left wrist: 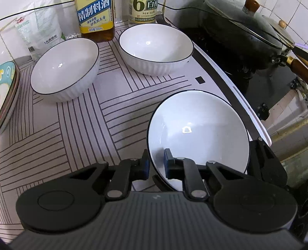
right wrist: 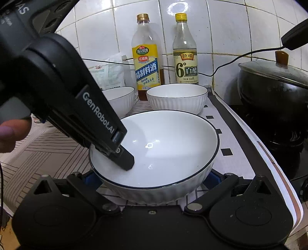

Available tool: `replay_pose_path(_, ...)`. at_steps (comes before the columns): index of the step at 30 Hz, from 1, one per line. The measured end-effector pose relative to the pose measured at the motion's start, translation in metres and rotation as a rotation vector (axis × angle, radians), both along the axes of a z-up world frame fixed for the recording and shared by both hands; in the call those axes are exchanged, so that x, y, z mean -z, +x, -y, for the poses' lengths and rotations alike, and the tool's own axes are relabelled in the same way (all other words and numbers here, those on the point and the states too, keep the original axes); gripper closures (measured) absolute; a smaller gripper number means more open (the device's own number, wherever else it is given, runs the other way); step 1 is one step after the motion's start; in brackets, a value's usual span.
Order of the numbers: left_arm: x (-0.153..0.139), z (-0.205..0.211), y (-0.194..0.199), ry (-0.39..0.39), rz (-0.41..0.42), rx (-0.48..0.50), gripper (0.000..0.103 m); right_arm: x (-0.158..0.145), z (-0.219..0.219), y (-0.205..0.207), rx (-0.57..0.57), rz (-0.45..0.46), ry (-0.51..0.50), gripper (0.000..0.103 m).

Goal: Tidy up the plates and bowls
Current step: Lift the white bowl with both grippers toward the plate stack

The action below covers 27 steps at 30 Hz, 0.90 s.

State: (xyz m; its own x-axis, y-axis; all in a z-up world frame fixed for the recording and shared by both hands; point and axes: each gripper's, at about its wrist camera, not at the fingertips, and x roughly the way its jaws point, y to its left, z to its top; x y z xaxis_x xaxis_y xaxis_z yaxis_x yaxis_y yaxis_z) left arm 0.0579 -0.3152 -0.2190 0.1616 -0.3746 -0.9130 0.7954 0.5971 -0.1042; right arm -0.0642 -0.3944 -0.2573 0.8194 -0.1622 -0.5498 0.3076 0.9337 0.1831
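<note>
While your left gripper (left wrist: 156, 163) pinches the near bowl's (left wrist: 200, 127) rim, both far bowls (left wrist: 64, 67) sit empty. Your right gripper (right wrist: 152, 177) straddles that bowl, jaws wide apart.

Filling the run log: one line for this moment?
left gripper: shut on near bowl rim | right gripper: open around same bowl | two bowls behind

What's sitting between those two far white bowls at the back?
Only bare striped mat. In the left wrist view, the left bowl and the right bowl stand apart; a yellow-labelled bottle stands behind the gap.
</note>
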Motion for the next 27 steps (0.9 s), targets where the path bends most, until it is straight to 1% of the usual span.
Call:
replay_pose_path(3, -0.003, -0.003, -0.001, 0.006, 0.015, 0.008, 0.091, -0.002, 0.0, 0.002, 0.005, -0.006, 0.011, 0.001)
replay_pose_path(7, -0.011, -0.011, 0.001, 0.006, 0.02, 0.006, 0.091, -0.008, -0.005, 0.004, -0.009, -0.006, 0.0, 0.001)
replay_pose_path(16, -0.036, -0.05, 0.014, 0.011, 0.015, -0.042, 0.091, -0.033, -0.031, 0.014, -0.072, -0.01, -0.011, 0.001)
replay_pose_path(22, -0.058, -0.093, 0.031, 0.012, 0.024, -0.102, 0.09, -0.051, -0.056, 0.024, -0.182, 0.012, -0.001, 0.001)
replay_pose_path(27, -0.069, -0.13, 0.049, 0.034, 0.027, -0.166, 0.09, -0.061, -0.083, 0.041, -0.286, 0.021, -0.004, 0.0)
